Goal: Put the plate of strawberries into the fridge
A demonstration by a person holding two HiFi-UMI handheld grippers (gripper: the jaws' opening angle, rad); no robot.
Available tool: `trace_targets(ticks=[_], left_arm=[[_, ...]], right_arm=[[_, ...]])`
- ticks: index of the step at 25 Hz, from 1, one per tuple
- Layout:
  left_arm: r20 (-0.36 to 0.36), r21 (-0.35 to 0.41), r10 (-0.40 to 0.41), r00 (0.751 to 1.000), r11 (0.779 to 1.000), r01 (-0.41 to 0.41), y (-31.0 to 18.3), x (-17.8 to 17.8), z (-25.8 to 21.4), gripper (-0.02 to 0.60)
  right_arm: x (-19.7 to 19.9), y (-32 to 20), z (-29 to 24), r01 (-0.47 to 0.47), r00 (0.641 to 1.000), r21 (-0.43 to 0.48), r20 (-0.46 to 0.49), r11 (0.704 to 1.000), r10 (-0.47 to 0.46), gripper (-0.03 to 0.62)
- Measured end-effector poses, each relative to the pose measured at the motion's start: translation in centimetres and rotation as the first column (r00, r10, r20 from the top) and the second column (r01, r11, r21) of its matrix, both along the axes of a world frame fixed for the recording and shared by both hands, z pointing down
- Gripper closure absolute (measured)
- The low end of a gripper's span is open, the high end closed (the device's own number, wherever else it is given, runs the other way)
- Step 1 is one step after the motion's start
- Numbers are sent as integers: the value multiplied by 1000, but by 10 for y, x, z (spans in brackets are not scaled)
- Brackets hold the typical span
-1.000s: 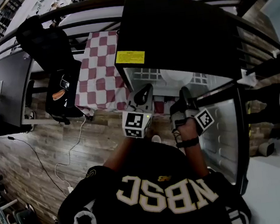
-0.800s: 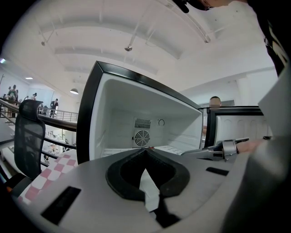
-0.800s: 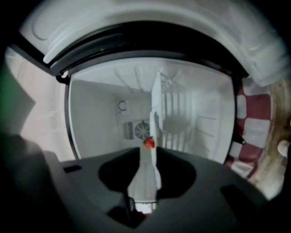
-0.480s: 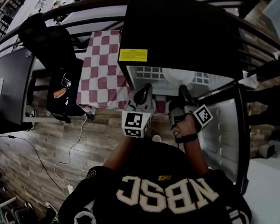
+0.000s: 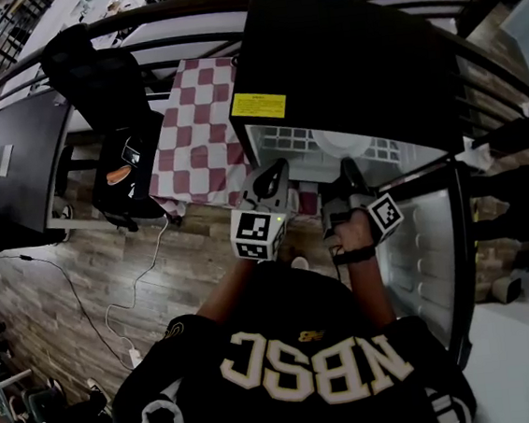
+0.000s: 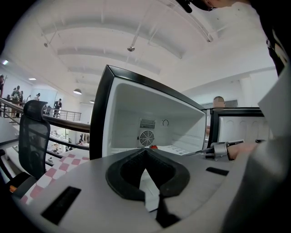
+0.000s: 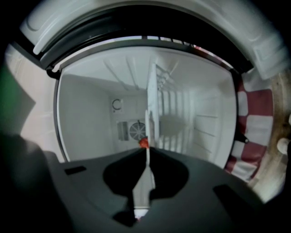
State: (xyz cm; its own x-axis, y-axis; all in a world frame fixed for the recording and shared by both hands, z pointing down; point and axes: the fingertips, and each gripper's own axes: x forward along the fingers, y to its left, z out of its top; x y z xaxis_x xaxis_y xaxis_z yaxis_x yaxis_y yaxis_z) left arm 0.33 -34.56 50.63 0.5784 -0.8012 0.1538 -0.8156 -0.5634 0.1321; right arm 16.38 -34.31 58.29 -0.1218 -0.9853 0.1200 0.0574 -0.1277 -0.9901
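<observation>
The white plate lies on the shelf inside the open black fridge. In the right gripper view the plate shows edge-on with a red strawberry on it. My right gripper reaches into the fridge mouth. Its jaws are closing, and the right gripper has the plate's thin rim pinched between the pads. My left gripper hovers just left of it at the fridge's front edge. The left gripper is shut with nothing in it, and a strawberry shows beyond its tips.
The fridge door stands open at the right, close to my right arm. A red-and-white checked tablecloth lies left of the fridge. A black office chair and a dark desk stand further left. A cable runs over the wooden floor.
Both grippers stay at the fridge opening. The right hand has edged slightly toward the shelf, and the head view has shifted a little.
</observation>
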Motion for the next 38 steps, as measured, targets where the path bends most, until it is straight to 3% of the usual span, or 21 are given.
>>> trace_targets(ticks=[18,23,30,34,38], left_arm=[[3,-2,-30,1000,1000,30,-2,-16,-1,566],[-2,-5,-38,999,999,38,-2,-19,0,566],[-8,1,-32,999,999,32,-1,-18,-4,566],[-16,8,-15,1000,1000,15,1,-11,-9,566],[-24,22,16,1000,1000,-16,4,-2,-16,566]], right_arm=[[0,-37,-3,-11,1000,28,-3,1000,11,560],[5,-47,-5,-10,998,33,-68,999,13,560],[1,-41,-16,0,999,49,-48,999,2,562],[-2,-24,-38,65,979,112,-202,992,-41,560],[-1,-1,-62,117,918,160,-394,980,-45,560]])
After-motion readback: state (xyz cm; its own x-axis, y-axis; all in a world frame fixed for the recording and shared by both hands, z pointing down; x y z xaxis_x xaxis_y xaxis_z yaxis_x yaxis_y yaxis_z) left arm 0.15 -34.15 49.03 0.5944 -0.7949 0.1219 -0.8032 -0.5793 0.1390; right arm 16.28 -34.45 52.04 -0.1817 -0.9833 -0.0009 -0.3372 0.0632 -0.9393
